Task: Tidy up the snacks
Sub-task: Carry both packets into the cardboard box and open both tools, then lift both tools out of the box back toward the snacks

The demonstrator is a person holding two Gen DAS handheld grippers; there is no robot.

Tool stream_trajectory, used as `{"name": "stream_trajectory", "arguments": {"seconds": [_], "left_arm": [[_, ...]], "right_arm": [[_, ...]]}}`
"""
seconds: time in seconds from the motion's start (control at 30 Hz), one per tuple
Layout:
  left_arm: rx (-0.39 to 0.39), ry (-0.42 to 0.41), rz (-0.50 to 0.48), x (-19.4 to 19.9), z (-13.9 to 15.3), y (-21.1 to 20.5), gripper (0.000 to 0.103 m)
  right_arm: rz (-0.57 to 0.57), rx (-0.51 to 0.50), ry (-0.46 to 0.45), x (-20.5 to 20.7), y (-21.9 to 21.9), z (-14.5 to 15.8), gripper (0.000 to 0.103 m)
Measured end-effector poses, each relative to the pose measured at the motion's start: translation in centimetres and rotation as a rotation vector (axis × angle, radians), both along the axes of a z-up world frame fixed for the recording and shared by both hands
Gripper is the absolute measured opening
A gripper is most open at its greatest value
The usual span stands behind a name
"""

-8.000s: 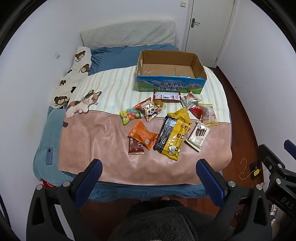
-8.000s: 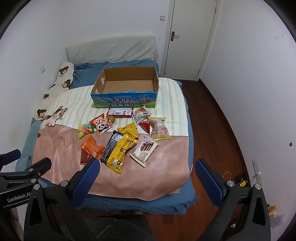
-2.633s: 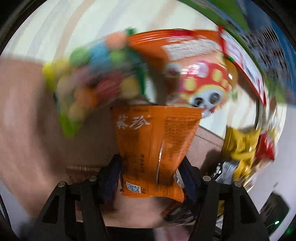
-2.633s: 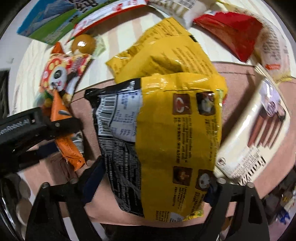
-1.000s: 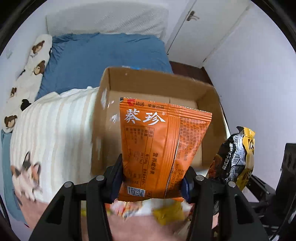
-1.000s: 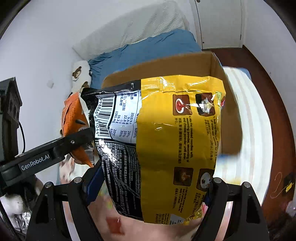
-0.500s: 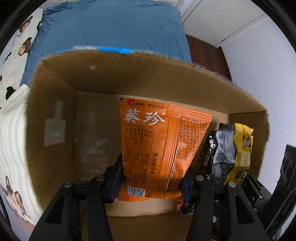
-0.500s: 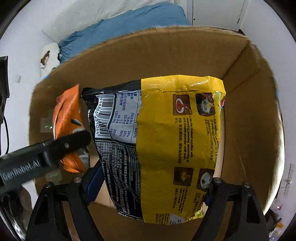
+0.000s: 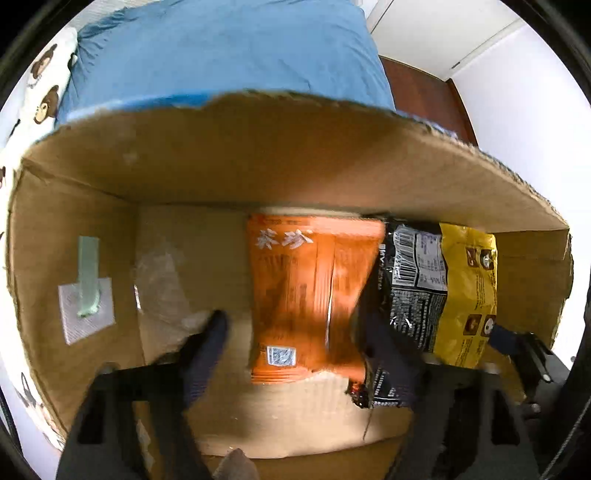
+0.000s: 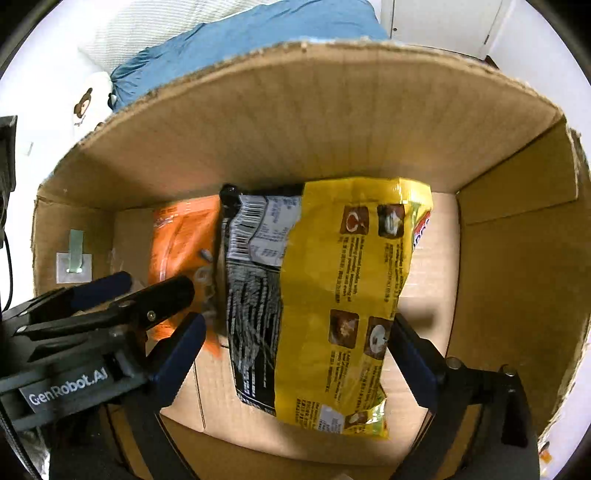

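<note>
Both grippers are inside the cardboard box (image 9: pixel 258 155). The orange snack packet (image 9: pixel 310 295) lies on the box floor by the far wall, between the spread fingers of my left gripper (image 9: pixel 295 332), which is open. The yellow and black noodle bag (image 10: pixel 321 295) lies to its right in the box (image 10: pixel 332 122), between the spread fingers of my right gripper (image 10: pixel 295 332), also open. In the right wrist view the orange packet (image 10: pixel 181 243) and the left gripper (image 10: pixel 110 299) show at left. In the left wrist view the noodle bag (image 9: pixel 439 288) shows at right.
The box's walls stand close on all sides. A taped patch (image 9: pixel 86 291) is on the left wall. Beyond the far wall lie the blue bedding (image 9: pixel 221 55), a bear-print pillow (image 9: pixel 40 96) and the white door (image 10: pixel 443 22).
Both grippers have opened and let go of their packets, which now lie on the box floor. Half a second ago each was still shut on its packet inside the box.
</note>
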State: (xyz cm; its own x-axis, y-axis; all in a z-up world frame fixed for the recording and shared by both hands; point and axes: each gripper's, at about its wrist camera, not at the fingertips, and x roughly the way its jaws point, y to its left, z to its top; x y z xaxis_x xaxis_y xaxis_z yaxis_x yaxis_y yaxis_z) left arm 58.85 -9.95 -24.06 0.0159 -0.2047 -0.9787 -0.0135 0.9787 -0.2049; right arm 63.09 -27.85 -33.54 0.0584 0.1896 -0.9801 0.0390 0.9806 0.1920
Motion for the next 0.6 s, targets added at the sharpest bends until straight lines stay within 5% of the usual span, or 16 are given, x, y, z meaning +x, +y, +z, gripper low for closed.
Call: {"name": "stream_trajectory", "arguments": {"seconds": [0.23,0.6], "left_arm": [[0.013,-0.034,0.003,-3.0,1.8,1.1,0.097],[0.1,-0.248,-0.011,-10.2,9.0,1.0,0.097]], "right_arm": [[0.011,-0.025,-0.02,-0.7,-0.4,0.9,0.101],[-0.021,-0.055,-0.156,-9.3,-0.1,9.0,0.101]]}}
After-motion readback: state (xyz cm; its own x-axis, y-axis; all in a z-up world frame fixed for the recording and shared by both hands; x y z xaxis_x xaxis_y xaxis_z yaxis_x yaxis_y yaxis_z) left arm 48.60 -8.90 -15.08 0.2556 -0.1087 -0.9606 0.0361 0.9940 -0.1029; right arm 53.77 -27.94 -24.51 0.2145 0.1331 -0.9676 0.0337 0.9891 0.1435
